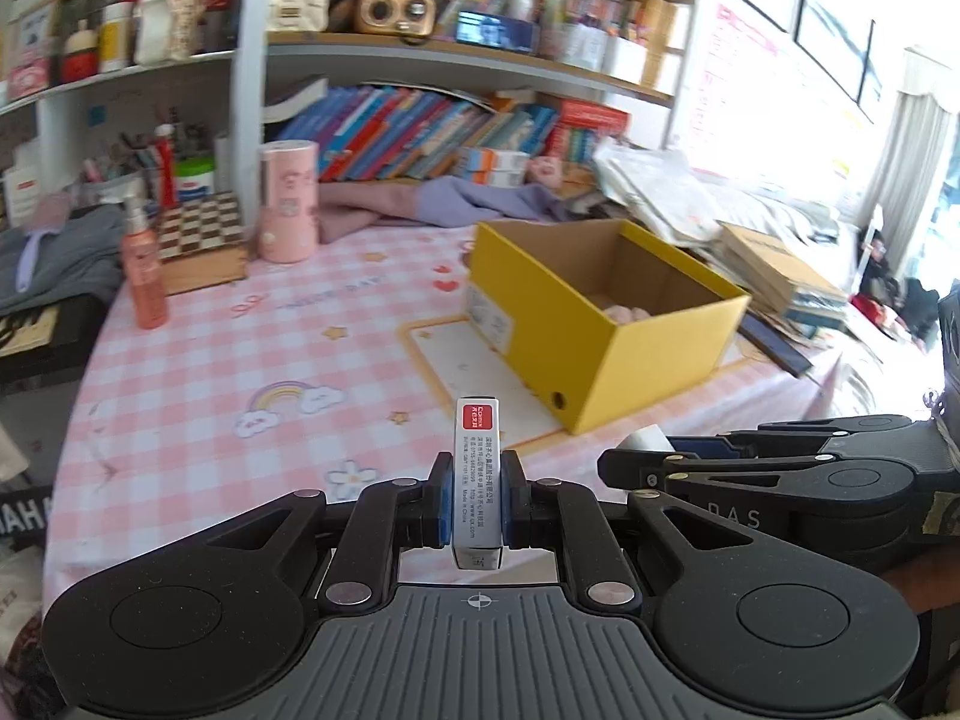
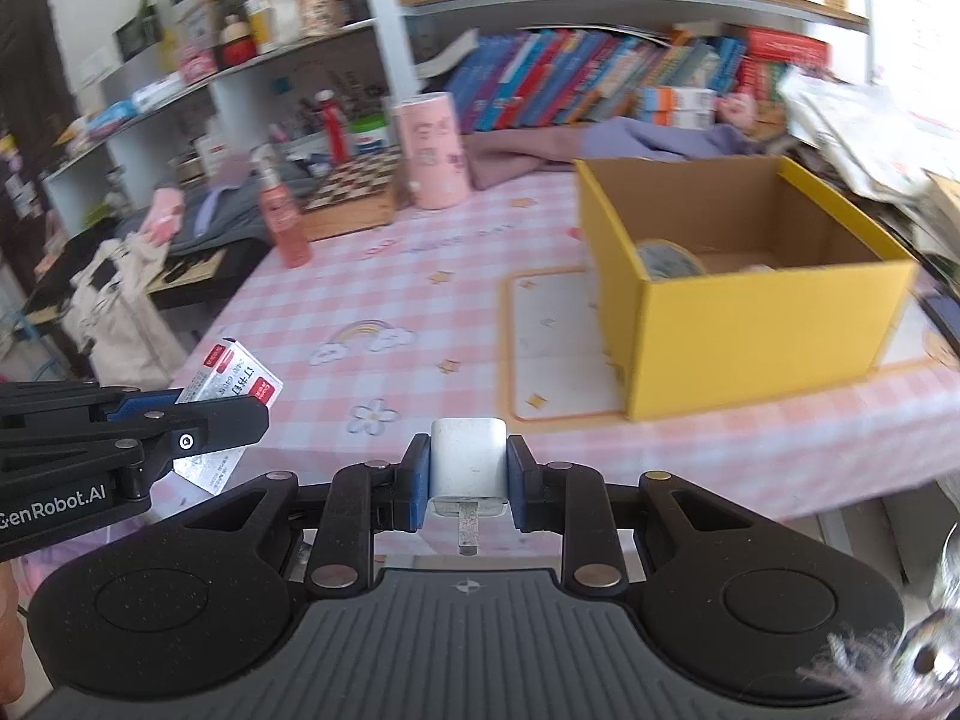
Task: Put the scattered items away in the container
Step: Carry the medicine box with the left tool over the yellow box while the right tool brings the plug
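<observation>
My left gripper [image 1: 475, 501] clamps a small white-and-red cardboard staple box [image 1: 477, 474]; my right gripper [image 2: 468, 474] clamps a white plastic plug adapter [image 2: 468, 465]. Both hover short of the open yellow cardboard box [image 2: 774, 324], presumably awaiting drop-in.

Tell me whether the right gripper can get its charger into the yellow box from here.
Probably yes. The right gripper is shut on the charger, the yellow box stands open-topped ahead to its right, and nothing lies between them on the tablecloth.
</observation>
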{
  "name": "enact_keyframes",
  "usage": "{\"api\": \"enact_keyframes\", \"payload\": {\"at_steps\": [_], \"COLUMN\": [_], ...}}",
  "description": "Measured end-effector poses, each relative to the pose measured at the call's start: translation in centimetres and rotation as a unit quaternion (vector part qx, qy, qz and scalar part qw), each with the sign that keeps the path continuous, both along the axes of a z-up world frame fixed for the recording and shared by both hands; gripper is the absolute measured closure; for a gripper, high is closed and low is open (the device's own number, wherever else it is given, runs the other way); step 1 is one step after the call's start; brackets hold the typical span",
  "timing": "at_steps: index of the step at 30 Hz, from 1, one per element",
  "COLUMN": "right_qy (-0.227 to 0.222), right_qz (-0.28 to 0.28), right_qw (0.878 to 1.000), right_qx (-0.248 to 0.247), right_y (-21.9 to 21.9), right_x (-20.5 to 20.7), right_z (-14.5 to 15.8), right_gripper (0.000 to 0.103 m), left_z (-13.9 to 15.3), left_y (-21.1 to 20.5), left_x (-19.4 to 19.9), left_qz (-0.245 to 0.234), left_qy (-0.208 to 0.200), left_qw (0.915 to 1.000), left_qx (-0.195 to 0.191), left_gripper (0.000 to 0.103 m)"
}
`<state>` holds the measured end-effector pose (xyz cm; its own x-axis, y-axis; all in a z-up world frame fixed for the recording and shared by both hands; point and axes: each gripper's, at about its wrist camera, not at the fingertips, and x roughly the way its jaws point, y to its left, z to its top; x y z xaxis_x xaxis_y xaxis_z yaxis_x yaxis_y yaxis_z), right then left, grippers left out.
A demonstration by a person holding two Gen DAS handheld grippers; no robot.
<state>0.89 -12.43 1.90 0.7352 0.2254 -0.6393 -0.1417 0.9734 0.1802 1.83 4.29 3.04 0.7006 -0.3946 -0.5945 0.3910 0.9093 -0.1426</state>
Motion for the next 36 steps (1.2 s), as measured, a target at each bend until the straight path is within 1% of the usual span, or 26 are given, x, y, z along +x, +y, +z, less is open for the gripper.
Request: {"api": "enact_keyframes", "payload": {"at_steps": [6, 13, 36], "right_qy": [0.002, 0.008, 0.015], "right_qz": [-0.046, -0.078, -0.115], "right_qw": [0.999, 0.997, 0.993], "right_qx": [-0.009, -0.016, -0.009], "right_y": [-2.1, -4.0, -10.4], "right_x": [-1.6, -2.6, -2.4], "right_z": [0.2, 0.1, 0.0], "right_gripper": [0.079, 0.079, 0.079], "left_z": [-0.1, -0.4, -0.3], "left_y": [-2.0, -3.8, -10.5], "left_x": [0.0, 0.3, 1.6], "left_qz": [-0.045, -0.073, -0.115], "left_qy": [0.0, 0.005, 0.011], "left_qw": [0.9989, 0.9971, 0.9932], "left_qx": [-0.01, -0.019, -0.013], "left_gripper": [0.09, 0.09, 0.09]}}
